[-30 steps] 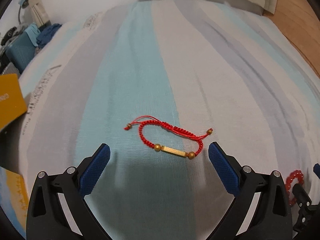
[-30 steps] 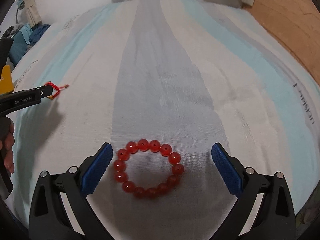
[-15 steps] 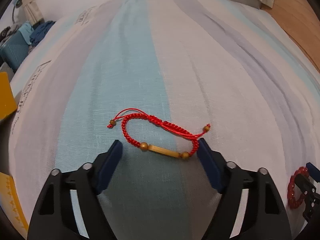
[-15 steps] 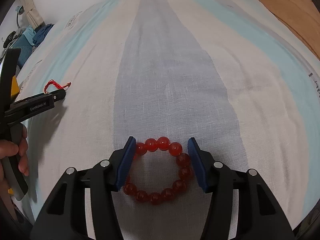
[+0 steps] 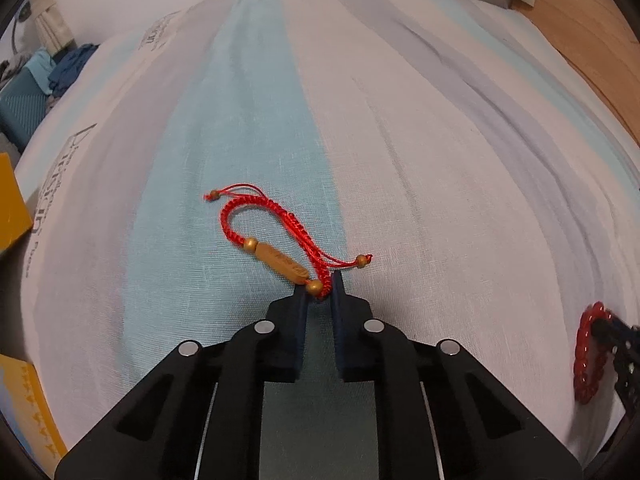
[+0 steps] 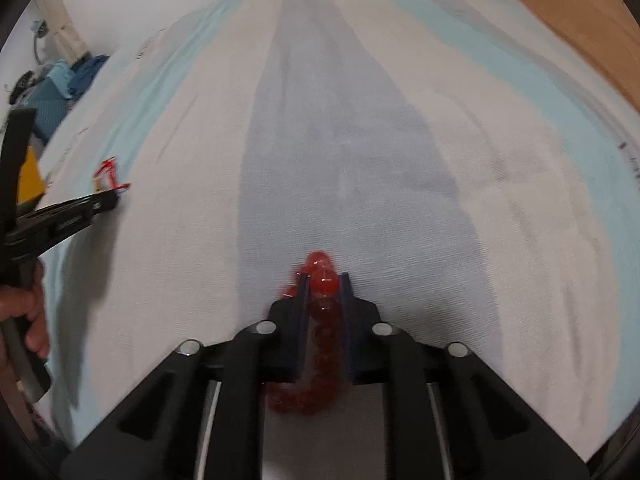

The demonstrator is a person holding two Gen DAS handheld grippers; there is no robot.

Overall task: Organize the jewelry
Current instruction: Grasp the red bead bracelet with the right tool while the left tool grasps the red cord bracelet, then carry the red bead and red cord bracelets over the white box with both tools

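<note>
Pinching the red cord bracelet [image 5: 276,236] at its corner beside a gold bead, left gripper [image 5: 320,286] fingers closed on the cord, the rest lying on the striped bedsheet [image 5: 440,160]. Clamping the red bead bracelet [image 6: 322,280] between the closed fingers of the right gripper [image 6: 323,280], beads bunching. Judging the task as only beginning: both pieces gripped, neither put away, no jewelry container showing.

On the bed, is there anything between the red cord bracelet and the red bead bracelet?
Nothing but bare striped bedsheet. The right wrist view shows it between the cord bracelet and the bead bracelet.
</note>
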